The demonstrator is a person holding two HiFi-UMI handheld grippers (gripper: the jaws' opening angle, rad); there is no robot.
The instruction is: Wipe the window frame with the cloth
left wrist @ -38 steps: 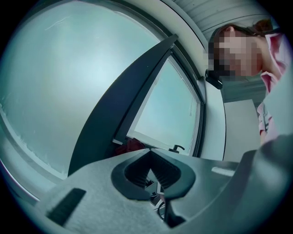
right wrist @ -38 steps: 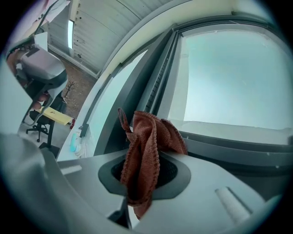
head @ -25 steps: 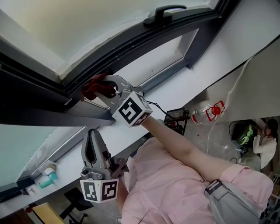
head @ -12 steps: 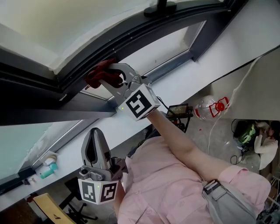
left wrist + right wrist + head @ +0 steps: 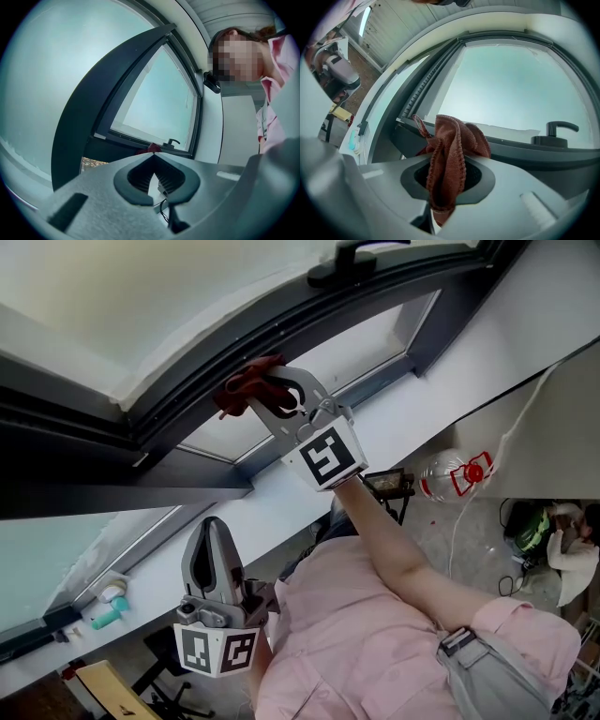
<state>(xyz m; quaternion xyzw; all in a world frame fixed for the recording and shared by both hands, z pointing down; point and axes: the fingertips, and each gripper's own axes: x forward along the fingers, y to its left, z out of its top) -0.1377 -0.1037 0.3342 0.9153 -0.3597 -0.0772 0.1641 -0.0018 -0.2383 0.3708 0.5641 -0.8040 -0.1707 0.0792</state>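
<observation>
Right gripper [image 5: 261,395]: 2 jaws clamped on the cloth [image 5: 449,159], arm raised toward the far side.
Cloth: red-brown, bunched, against the dark window frame [image 5: 309,310], left of the window handle [image 5: 352,261].
Left gripper [image 5: 208,526]: jaws closed tip to tip, nothing between them, held low and near, well apart from the frame.

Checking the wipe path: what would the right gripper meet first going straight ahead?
Most likely the dark window frame, just beyond the red cloth in its jaws; contact looks near, though depth is unclear.
</observation>
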